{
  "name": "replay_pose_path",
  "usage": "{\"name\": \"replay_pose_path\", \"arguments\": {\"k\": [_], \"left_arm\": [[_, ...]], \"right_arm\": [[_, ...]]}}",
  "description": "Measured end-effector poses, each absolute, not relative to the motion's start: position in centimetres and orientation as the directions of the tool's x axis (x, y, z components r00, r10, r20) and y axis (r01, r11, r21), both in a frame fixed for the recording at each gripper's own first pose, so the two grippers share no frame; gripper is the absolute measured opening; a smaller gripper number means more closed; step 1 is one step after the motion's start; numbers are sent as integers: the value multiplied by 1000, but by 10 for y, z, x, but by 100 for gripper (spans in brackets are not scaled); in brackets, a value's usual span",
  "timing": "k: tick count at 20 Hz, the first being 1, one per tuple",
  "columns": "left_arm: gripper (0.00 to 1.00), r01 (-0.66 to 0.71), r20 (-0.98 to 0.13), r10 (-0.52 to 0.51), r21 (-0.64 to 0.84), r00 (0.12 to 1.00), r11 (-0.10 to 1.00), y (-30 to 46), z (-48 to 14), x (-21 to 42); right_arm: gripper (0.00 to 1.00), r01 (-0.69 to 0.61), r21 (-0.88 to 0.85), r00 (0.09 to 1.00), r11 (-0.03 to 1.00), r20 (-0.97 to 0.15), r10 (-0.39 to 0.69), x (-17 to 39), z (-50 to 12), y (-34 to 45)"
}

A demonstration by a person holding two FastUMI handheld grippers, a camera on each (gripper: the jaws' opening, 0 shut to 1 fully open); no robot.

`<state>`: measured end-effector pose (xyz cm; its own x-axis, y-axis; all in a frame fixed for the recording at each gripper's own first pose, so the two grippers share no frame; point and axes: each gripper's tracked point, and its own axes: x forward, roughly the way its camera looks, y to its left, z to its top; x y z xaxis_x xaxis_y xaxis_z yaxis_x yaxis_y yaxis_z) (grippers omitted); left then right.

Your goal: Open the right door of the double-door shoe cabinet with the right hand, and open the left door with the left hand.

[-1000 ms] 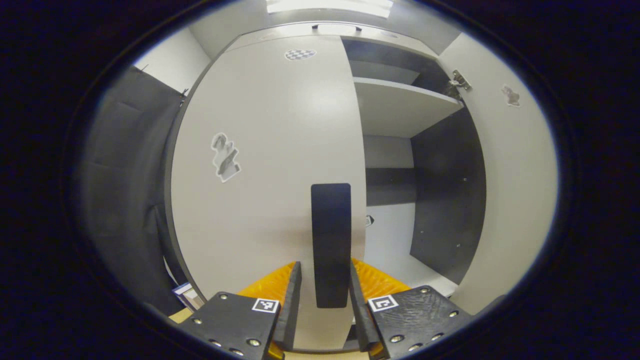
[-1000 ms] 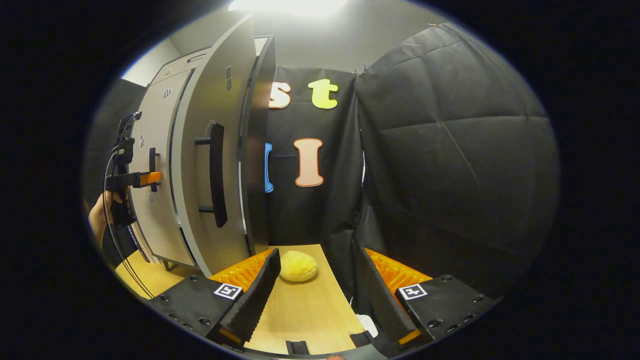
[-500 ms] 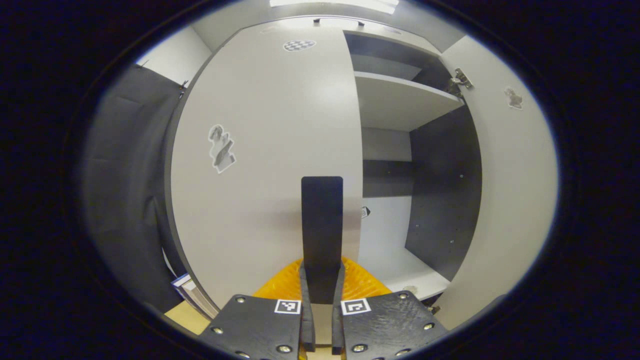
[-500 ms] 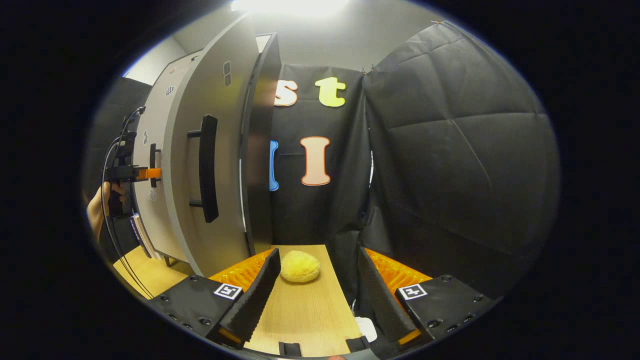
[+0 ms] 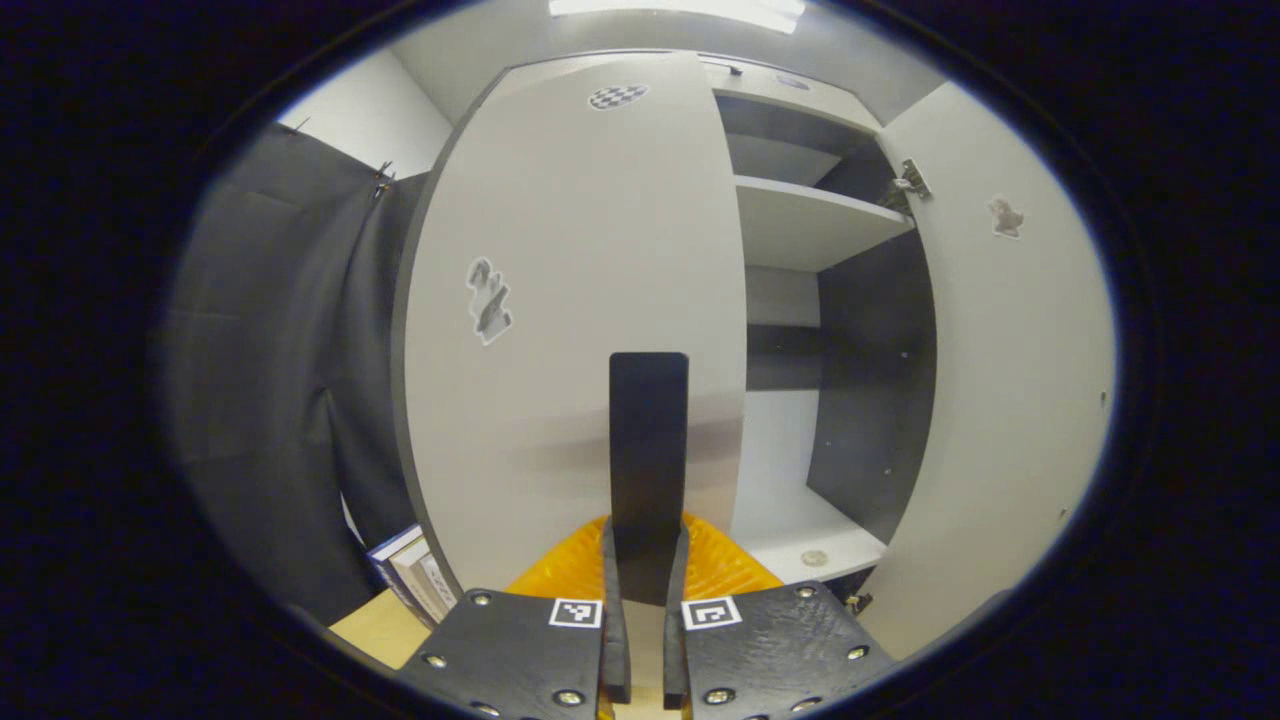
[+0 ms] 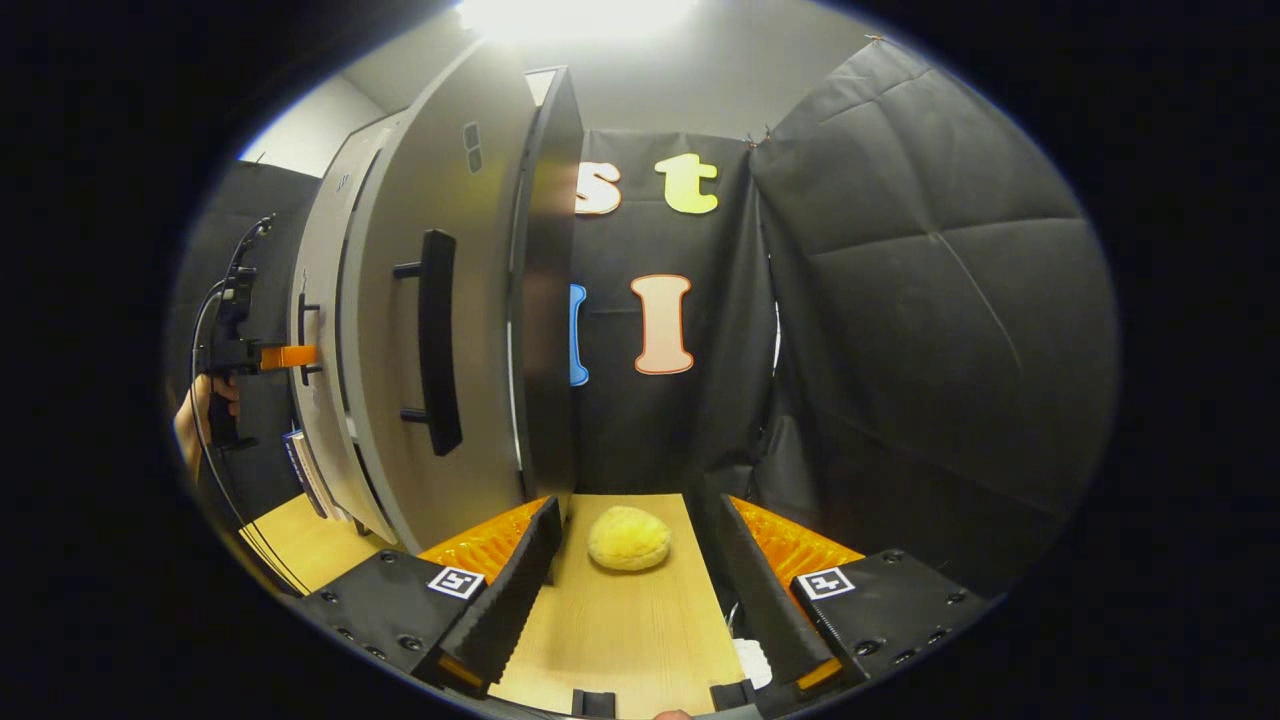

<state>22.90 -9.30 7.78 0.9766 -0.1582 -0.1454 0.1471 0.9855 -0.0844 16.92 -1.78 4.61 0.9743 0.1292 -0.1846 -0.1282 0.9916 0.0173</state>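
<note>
In the left gripper view the pale grey left door carries a black vertical handle, and my left gripper is shut on the handle's lower end. The door stands slightly out from the cabinet. The right door is swung wide, showing a shelf and dark inner walls. In the right gripper view my right gripper stands open over the wooden table, away from the right door's handle. Farther left, the left gripper and a hand are at the left door's handle.
A yellow rounded sponge-like lump lies on the table just ahead of the right gripper. Books lean beside the cabinet's left side. A small round thing lies on the cabinet floor. Black cloth walls close in left and right.
The left gripper closed on the left door's handle, and the door has since swung a little outward. The right gripper stayed open and drifted slightly, with the right door still wide open.
</note>
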Motion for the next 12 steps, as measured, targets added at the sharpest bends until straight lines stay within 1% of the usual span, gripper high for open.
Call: {"name": "replay_pose_path", "arguments": {"k": [5, 8, 9, 10, 11, 12], "left_arm": [[14, 184, -145, -196, -88, 970, 979, -85, 74, 218], [14, 200, -133, -210, -86, 969, 976, -80, 73, 214], [16, 205, -129, -215, -91, 968, 975, -79, 74, 212], [14, 208, -125, -220, -99, 968, 973, -76, 72, 210], [16, 213, -119, -224, -102, 967, 972, -74, 72, 208], [14, 218, -112, -228, -98, 967, 971, -73, 72, 207]], "right_arm": [[98, -131, -29, 976, 991, -177, 124, 149, 55, 4], [97, -130, -28, 976, 991, -178, 123, 136, 60, 17], [97, -124, -32, 977, 992, -177, 117, 134, 61, 19], [98, -118, -34, 979, 992, -175, 110, 131, 64, 22], [97, -113, -32, 980, 993, -171, 106, 129, 66, 26], [98, -113, -28, 980, 993, -167, 107, 126, 68, 31]]}}
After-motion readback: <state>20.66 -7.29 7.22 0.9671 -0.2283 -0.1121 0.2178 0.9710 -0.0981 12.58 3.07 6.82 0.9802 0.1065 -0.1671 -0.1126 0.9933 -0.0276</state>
